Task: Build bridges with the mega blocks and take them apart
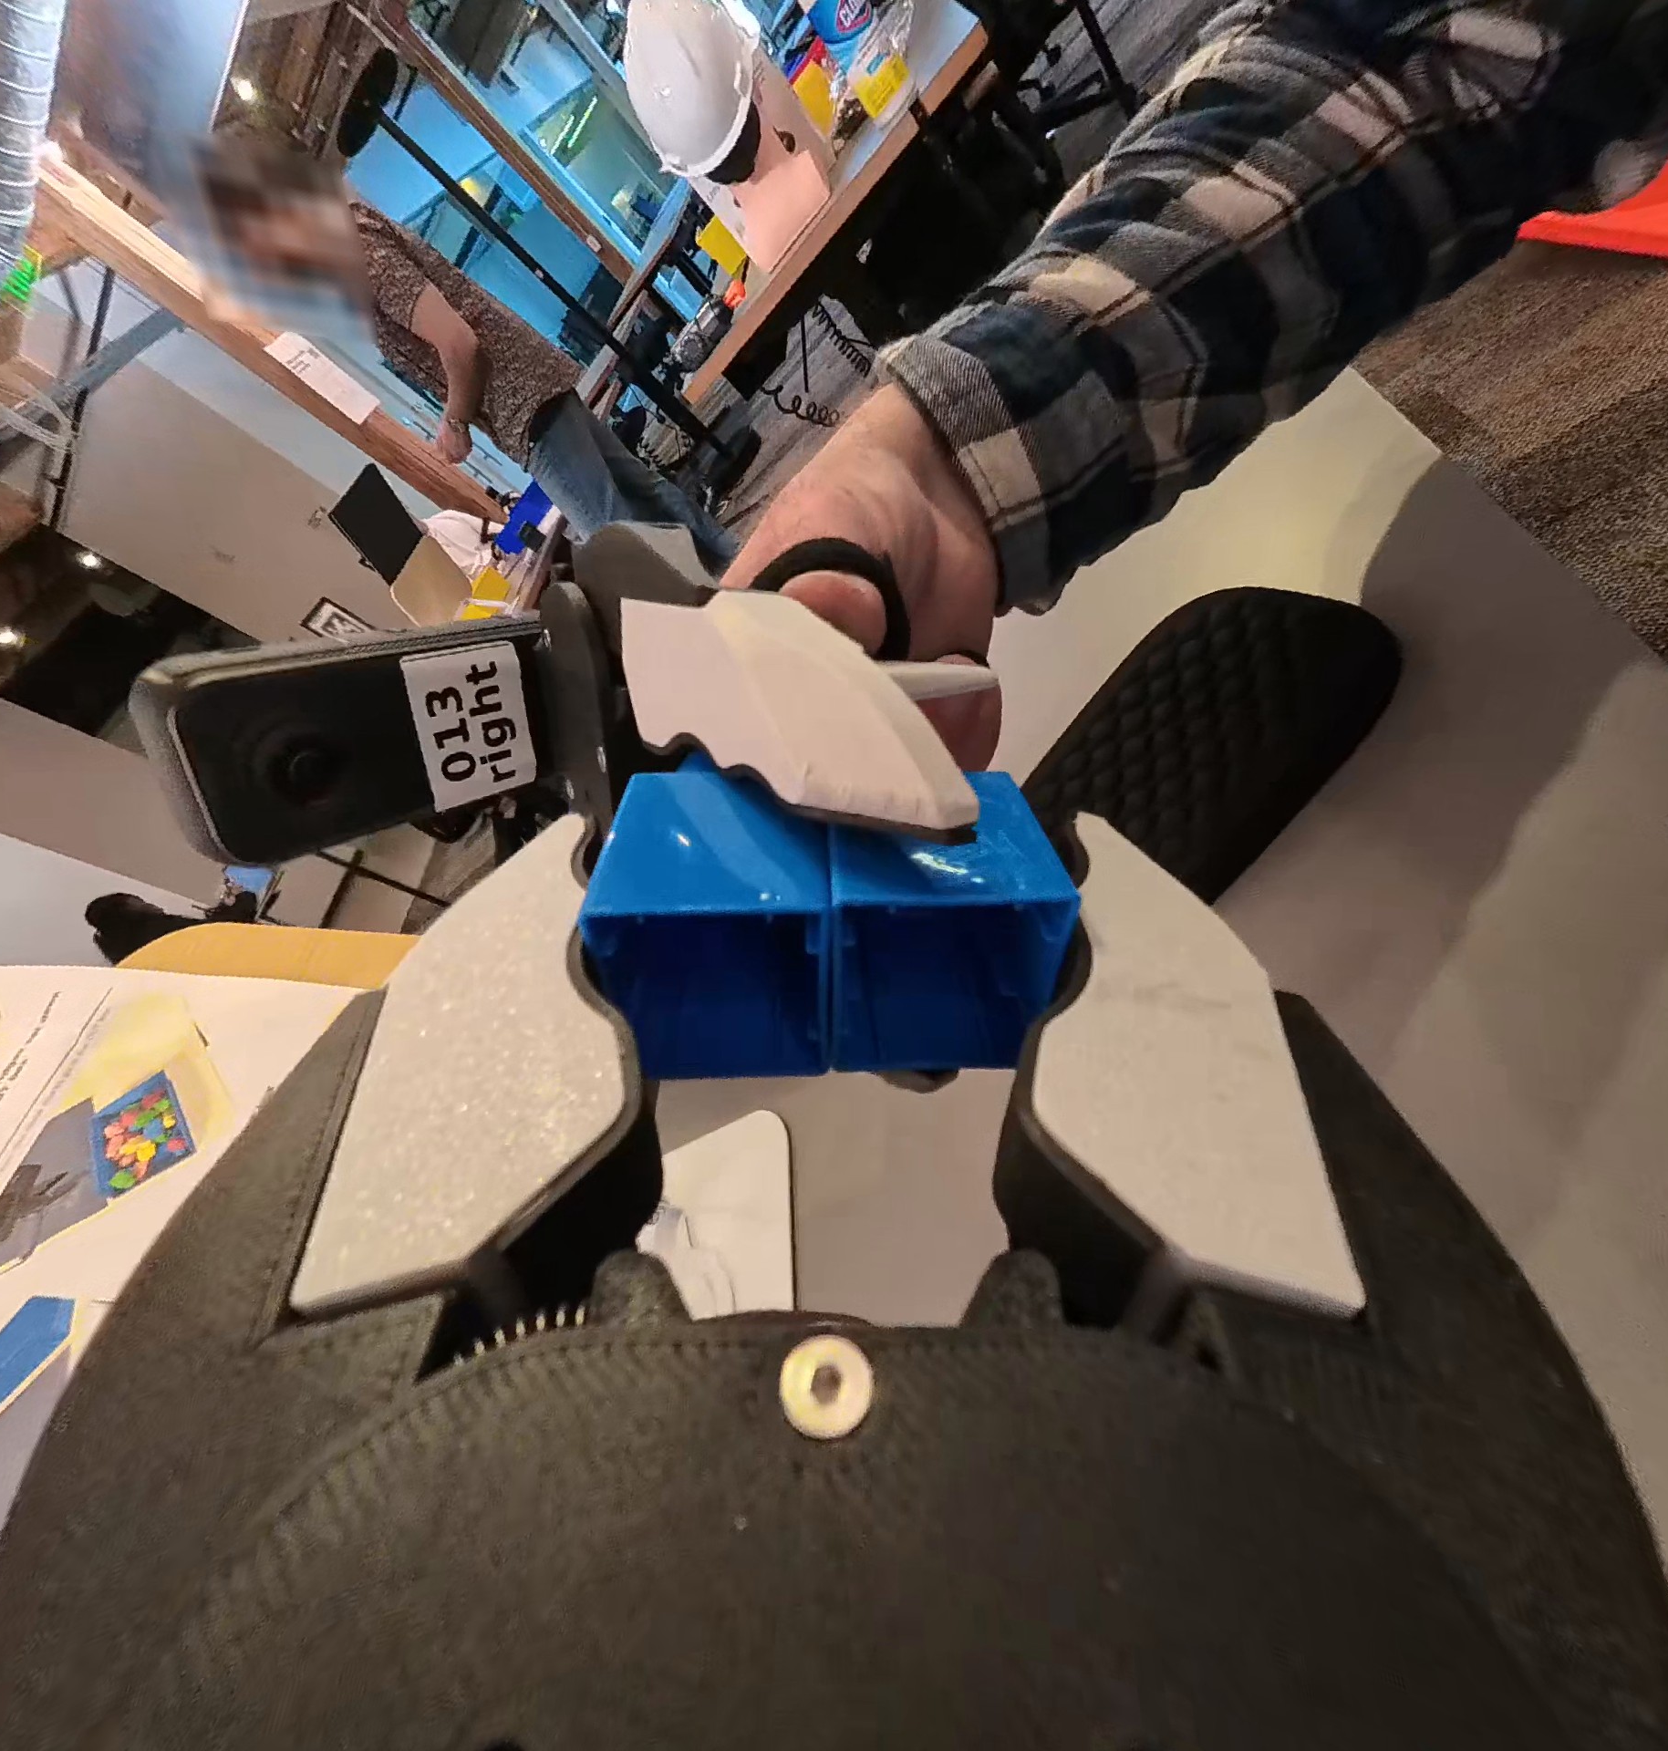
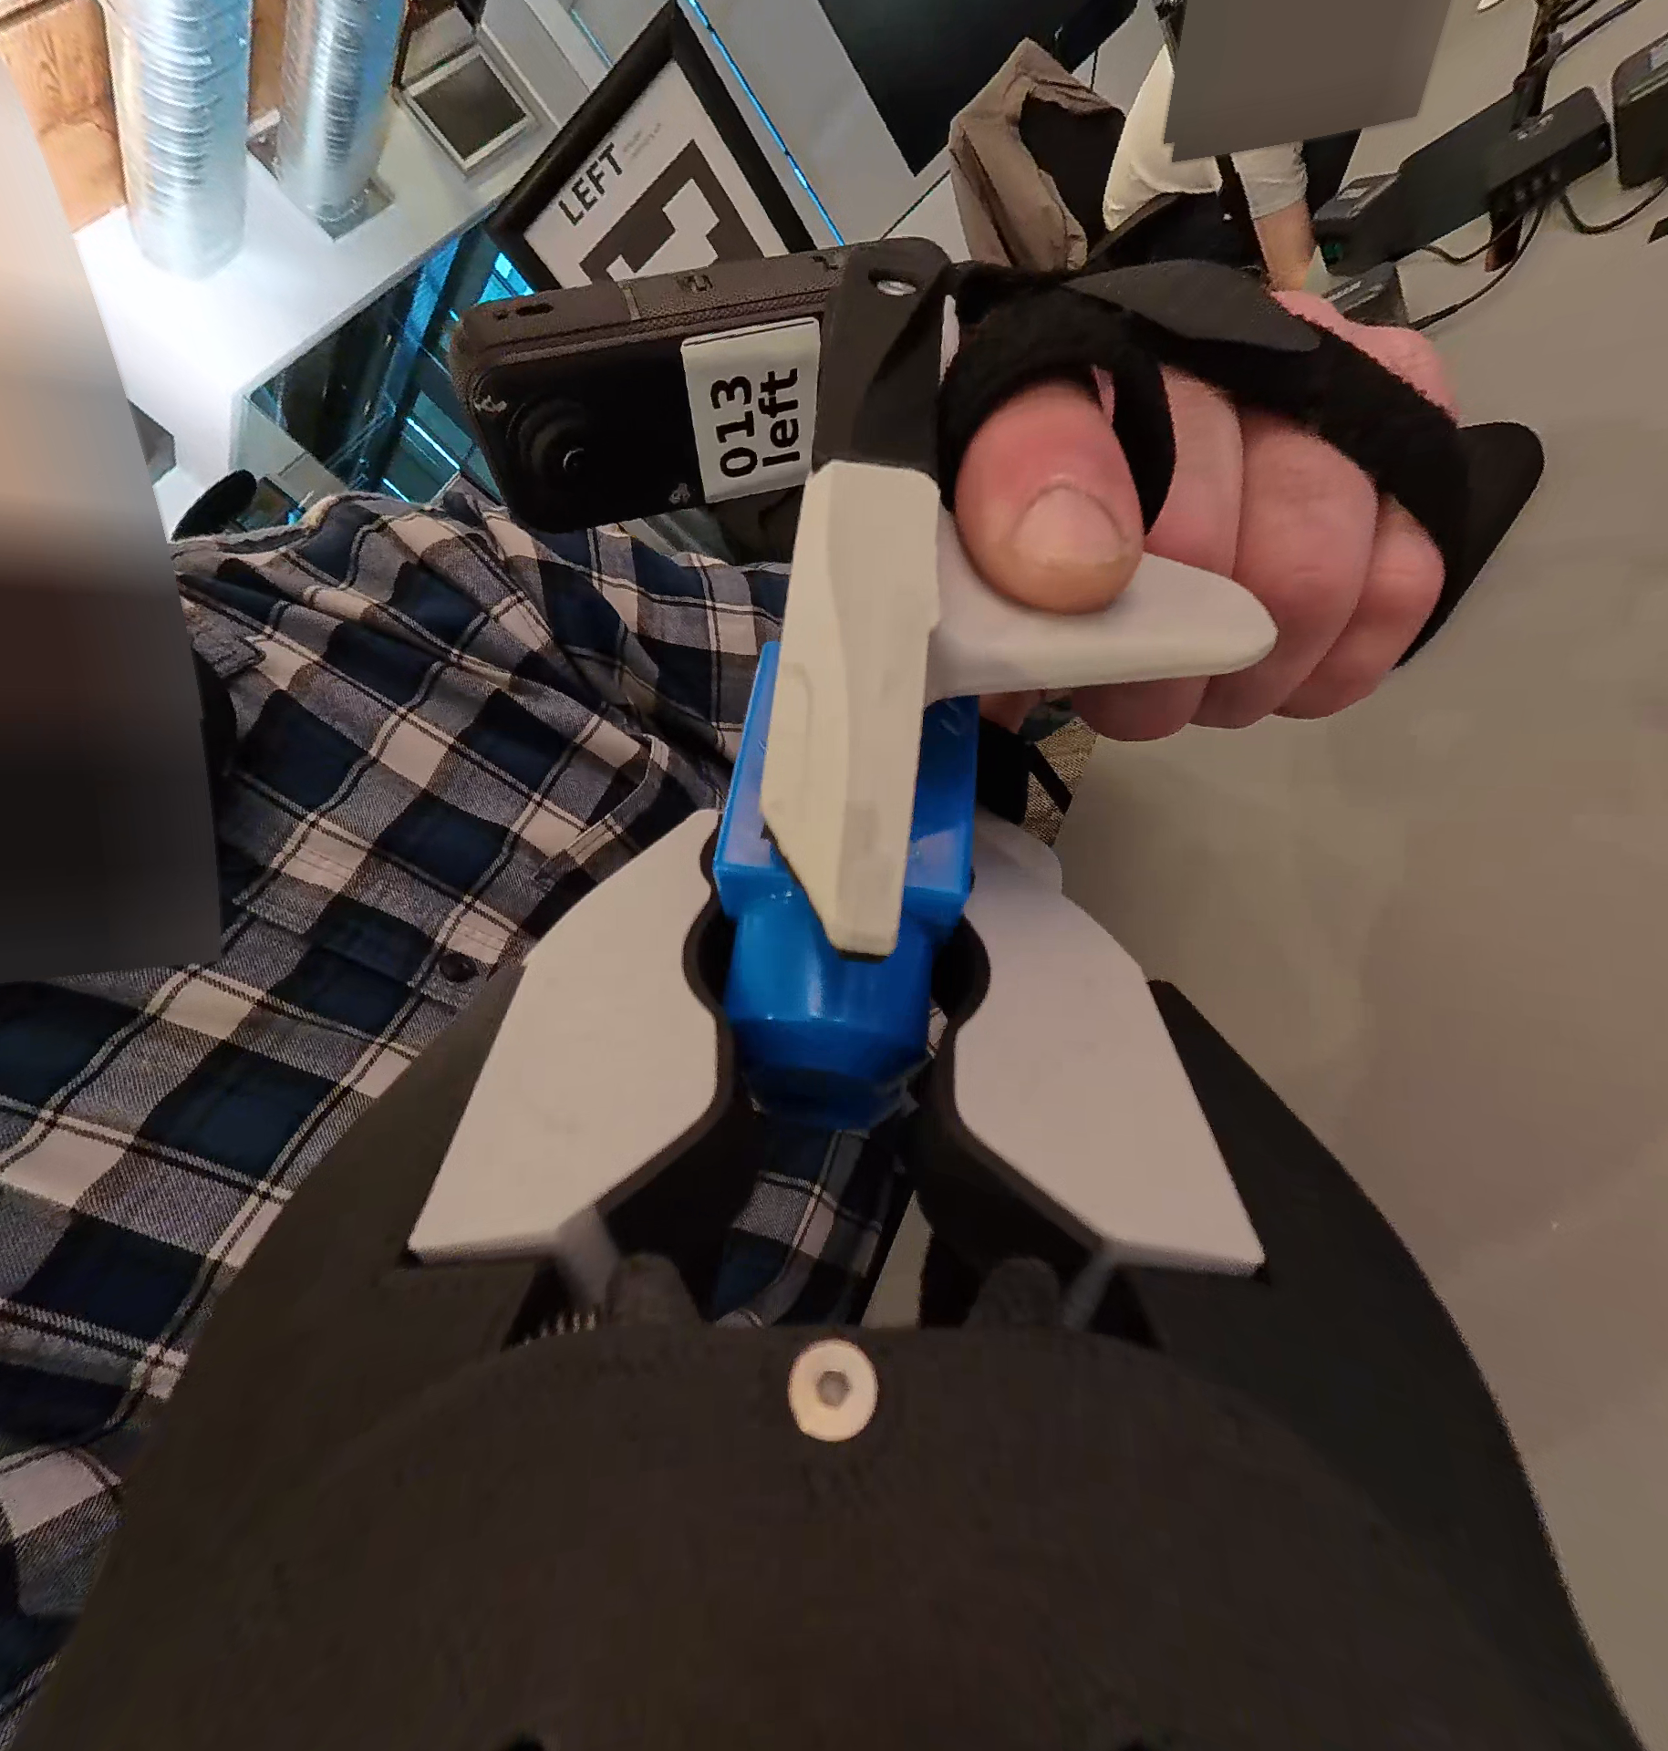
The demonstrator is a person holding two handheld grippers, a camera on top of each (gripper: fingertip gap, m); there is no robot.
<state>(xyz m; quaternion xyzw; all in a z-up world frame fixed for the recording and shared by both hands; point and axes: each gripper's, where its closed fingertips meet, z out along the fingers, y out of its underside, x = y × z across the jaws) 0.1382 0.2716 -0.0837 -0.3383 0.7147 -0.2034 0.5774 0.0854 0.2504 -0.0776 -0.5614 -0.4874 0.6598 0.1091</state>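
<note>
blue block (image 1: pixel 830 957): midair, off the tabletop (image 1: pixel 1303 531), open end facing left camera
left gripper (image 1: pixel 830 966): jaws pinch block's long ends
right gripper (image 2: pixel 834 1004): jaws pinch its narrow sides, studs inward

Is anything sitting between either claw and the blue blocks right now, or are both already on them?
Nothing visible stands between. The left claw is closed across the two joined blue blocks, and the right claw is closed on the same blocks at the stud end. No other object is wedged in.
</note>
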